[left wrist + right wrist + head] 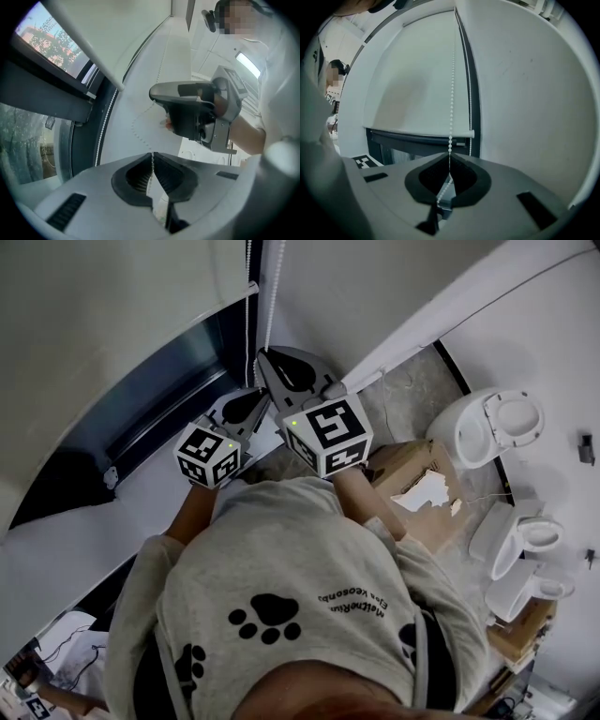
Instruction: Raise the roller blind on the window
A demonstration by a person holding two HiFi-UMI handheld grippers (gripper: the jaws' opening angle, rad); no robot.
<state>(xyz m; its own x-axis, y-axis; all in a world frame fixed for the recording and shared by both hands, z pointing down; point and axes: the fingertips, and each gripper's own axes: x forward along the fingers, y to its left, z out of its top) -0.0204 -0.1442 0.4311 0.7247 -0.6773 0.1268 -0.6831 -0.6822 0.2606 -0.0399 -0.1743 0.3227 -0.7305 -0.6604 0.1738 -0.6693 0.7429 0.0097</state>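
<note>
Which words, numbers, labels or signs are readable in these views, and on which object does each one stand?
Sweatshirt print: two short lines across the person's back, upside down in the head view, too small and blurred to read.
Marker cubes: black-and-white square patterns only, no words or numbers.
Nothing else in the three views carries readable text.

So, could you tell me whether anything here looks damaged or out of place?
Yes: the box to the right of the person has a ragged hole torn in its top, showing white inside. That looks like damage, not a proper opening.
</note>
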